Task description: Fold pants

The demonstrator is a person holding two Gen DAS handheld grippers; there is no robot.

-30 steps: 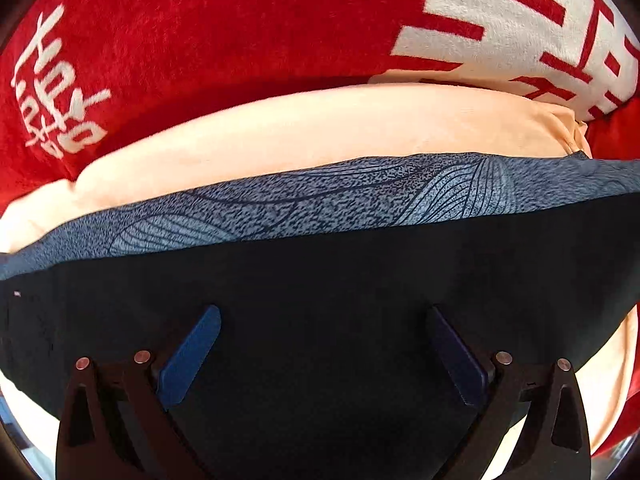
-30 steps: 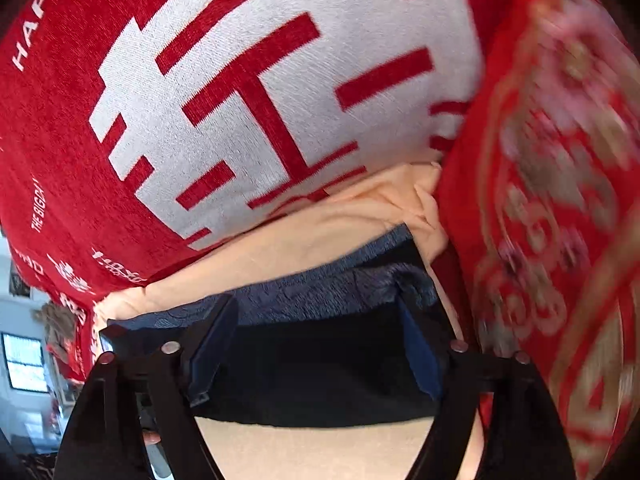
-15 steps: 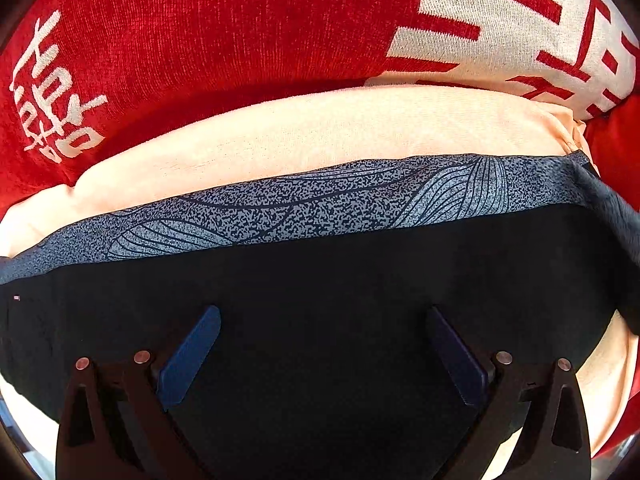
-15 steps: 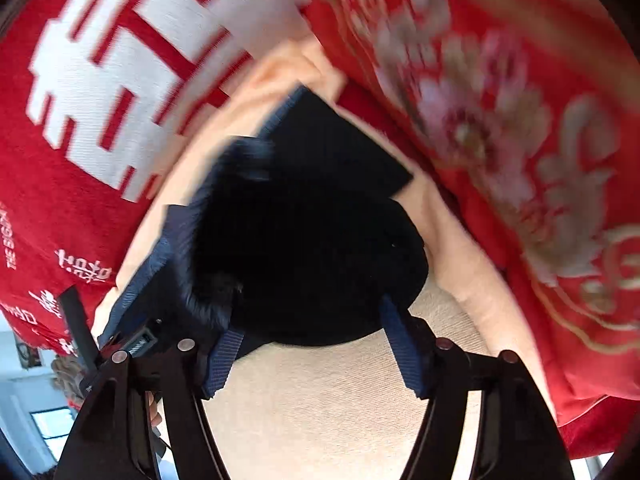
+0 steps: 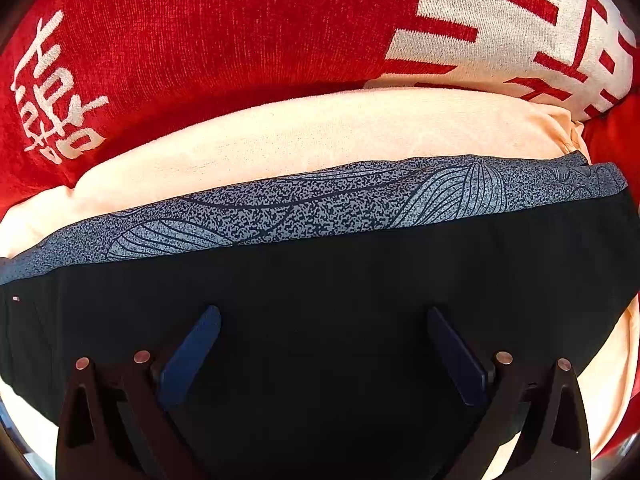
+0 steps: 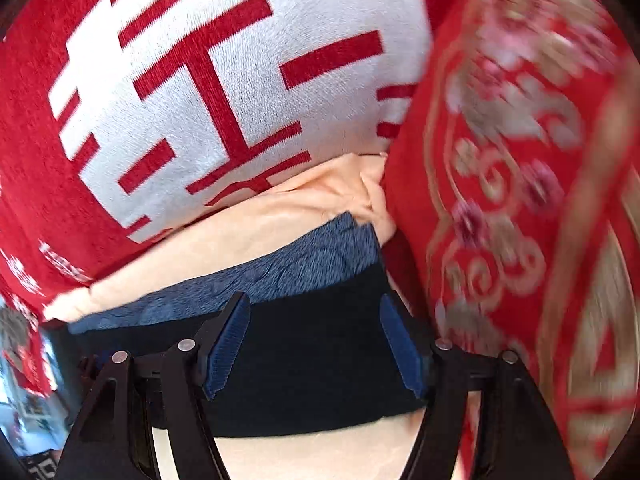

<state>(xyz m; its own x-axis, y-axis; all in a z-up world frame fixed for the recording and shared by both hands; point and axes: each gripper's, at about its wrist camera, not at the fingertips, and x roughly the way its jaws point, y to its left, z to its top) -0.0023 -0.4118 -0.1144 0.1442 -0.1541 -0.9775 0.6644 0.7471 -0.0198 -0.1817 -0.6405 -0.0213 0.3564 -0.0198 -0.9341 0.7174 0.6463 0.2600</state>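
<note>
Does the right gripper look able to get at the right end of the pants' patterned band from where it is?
Probably yes. The right gripper is open over the pants, and the patterned band lies uncovered just beyond its fingertips. The floral red cushion crowds the right side, though.

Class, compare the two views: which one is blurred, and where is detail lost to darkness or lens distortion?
Left wrist: sharp, the patterned band crisp, but the black pants lose detail; fisheye bows edges. Right wrist: motion blur, worst on the floral cushion.

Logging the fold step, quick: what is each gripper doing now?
Left gripper: open, empty, over the black pants with grey patterned band.
Right gripper: open, empty, over the pants.
</note>
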